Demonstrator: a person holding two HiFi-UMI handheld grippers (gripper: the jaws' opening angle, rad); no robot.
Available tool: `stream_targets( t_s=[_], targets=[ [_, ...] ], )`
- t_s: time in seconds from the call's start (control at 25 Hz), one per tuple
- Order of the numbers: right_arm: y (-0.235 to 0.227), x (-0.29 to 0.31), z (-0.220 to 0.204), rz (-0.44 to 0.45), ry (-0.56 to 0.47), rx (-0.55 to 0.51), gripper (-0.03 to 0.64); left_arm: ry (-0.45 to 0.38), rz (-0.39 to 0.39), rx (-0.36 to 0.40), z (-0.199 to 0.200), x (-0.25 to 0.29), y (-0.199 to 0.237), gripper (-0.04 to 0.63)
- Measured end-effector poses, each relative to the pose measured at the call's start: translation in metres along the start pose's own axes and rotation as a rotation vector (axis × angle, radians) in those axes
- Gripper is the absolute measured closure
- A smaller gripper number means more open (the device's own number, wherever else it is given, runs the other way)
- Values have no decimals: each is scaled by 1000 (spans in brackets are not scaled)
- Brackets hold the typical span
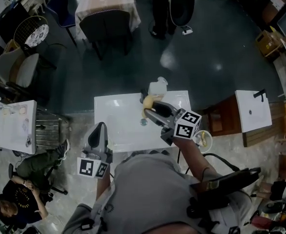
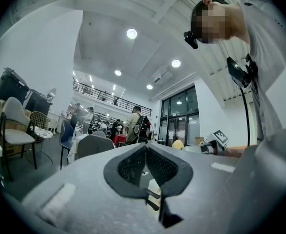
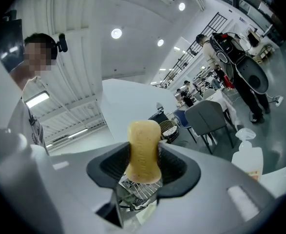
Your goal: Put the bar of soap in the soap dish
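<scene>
Over the white table (image 1: pixel 118 121), right gripper (image 1: pixel 149 109) level, fingers pinching soap (image 3: pixel 143 150); left gripper (image 2: pixel 146 162) fingers together.

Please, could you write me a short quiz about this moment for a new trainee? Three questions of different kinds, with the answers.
1. True or false: the right gripper holds the soap over the table.
2. What stands at the table's far edge? A. a bottle B. a kettle C. a lamp
3. Fill in: between the jaws of the left gripper there is ___.
Key: 1 true; 2 A; 3 nothing.
</scene>
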State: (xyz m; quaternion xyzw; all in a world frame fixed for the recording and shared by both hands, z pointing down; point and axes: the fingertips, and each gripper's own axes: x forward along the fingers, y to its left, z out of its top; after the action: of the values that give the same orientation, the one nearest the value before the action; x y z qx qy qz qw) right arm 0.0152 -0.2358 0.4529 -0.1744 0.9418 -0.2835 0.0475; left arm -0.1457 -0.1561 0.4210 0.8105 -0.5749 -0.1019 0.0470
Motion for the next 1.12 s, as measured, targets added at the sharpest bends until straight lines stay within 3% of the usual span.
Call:
stream_targets(
  t_s=[0.24, 0.48, 0.68, 1.12],
  targets=[
    [5, 29, -29, 47, 109, 50, 437, -5, 63, 4, 0, -17, 12, 594],
    [19, 67, -76, 137, 268, 94, 437, -22, 178, 13, 3, -48, 27, 594],
    [28, 95, -116, 198, 384, 208, 437, -27, 278, 17, 7, -74, 37, 594],
    [32, 134, -221, 180, 653, 403, 437, -45, 482, 19, 10, -137, 44, 595]
  ],
)
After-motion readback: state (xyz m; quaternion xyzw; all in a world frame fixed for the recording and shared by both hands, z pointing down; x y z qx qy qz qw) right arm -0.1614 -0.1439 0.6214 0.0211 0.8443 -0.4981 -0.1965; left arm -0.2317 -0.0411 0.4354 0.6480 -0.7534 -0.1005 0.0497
